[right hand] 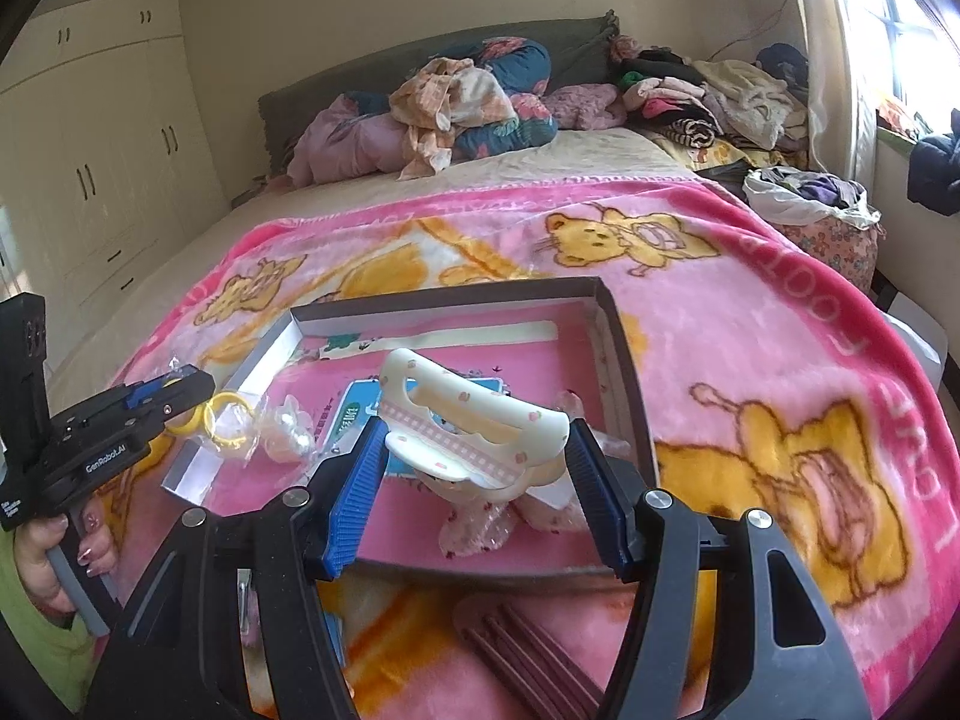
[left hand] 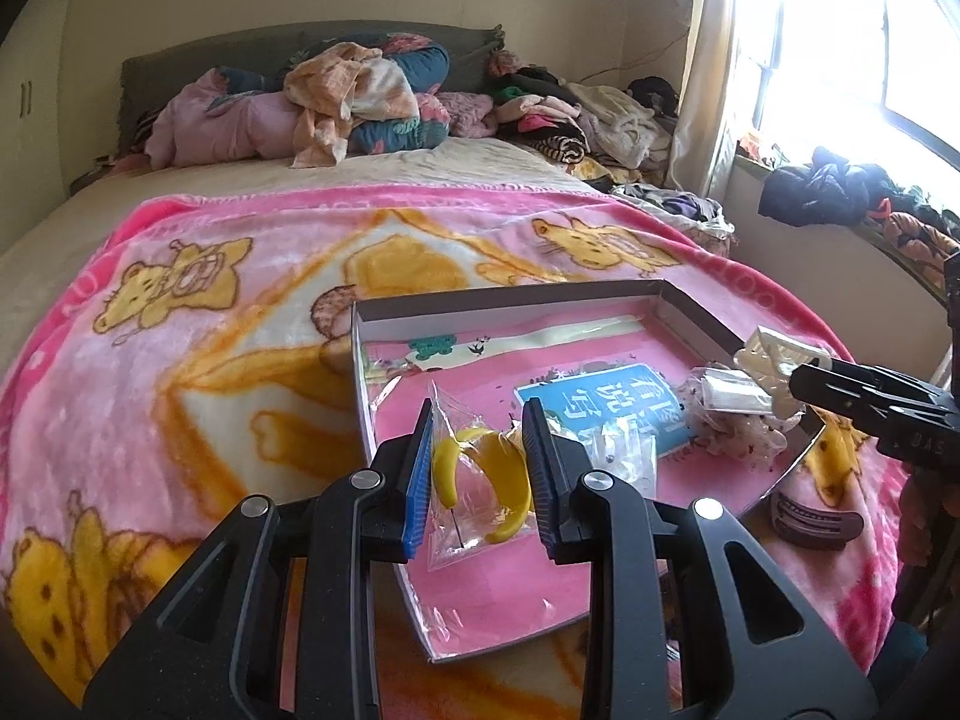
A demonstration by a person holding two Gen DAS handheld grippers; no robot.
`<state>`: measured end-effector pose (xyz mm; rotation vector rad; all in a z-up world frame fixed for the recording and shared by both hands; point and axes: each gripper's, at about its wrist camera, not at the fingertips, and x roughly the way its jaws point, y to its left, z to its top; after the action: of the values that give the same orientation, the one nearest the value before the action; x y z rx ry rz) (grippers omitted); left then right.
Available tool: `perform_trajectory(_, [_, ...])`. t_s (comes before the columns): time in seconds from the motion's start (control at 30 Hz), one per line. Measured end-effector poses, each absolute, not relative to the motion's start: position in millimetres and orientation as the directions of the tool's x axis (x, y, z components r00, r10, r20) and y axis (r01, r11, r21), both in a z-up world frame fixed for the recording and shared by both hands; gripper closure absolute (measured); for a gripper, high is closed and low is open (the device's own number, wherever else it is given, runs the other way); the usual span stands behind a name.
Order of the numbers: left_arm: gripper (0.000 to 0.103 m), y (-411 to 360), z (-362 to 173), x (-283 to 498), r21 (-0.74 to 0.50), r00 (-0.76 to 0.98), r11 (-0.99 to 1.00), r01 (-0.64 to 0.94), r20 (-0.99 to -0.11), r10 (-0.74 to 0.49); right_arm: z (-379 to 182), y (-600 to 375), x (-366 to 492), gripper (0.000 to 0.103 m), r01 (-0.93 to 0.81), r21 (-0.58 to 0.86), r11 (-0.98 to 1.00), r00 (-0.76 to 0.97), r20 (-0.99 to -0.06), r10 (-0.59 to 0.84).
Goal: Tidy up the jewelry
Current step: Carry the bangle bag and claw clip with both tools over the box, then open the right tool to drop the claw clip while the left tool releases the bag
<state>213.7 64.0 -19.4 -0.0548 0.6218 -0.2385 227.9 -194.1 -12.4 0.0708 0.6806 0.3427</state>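
The left hand-held gripper (left hand: 480,480) pinches a slippery bag of yellow earrings (left hand: 480,480); the right hand-held gripper (right hand: 474,468) clamps a stiff, light cream hair claw (right hand: 474,420) by its ends.

We see a bed with a pink cartoon-bear blanket (left hand: 198,360) over a beige bedspread (right hand: 420,192). Rumpled pink and floral bedding (right hand: 432,114) sits against the dark headboard (left hand: 252,48), and a heap of mixed clothes (right hand: 708,96) lies beside it toward the window (left hand: 840,60). Cream wardrobe doors (right hand: 108,138) are on the far left. Dark garments (left hand: 816,186) lie on the windowsill.
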Motion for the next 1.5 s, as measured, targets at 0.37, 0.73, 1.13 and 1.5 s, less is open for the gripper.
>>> perform_trajectory(0.37, [0.082, 61.8, -25.9, 221.6, -0.159, 0.777, 0.966, 0.204, -0.574, -0.259, -25.4, -177.1, 247.4, 0.045, -0.318, 0.157, 0.935, 0.69, -0.638, 0.342])
perform_trajectory(0.73, [0.082, 53.1, -37.6, 228.6, -0.176, 0.76, 0.96, 0.219, -0.586, -0.281, -38.0, -164.6, 257.4, 0.044, -0.344, 0.14, 0.928, 0.665, -0.661, 0.347])
perform_trajectory(1.13, [0.082, 46.7, -45.3, 228.3, -0.168, 0.747, 0.958, 0.231, -0.6, -0.285, -46.4, -159.2, 260.5, 0.043, -0.356, 0.147, 0.923, 0.64, -0.681, 0.355])
perform_trajectory(1.5, [0.082, 46.2, -46.5, 226.3, -0.164, 0.748, 0.958, 0.235, -0.6, -0.286, -40.0, -172.5, 248.0, 0.032, -0.327, 0.187, 0.926, 0.658, -0.658, 0.365])
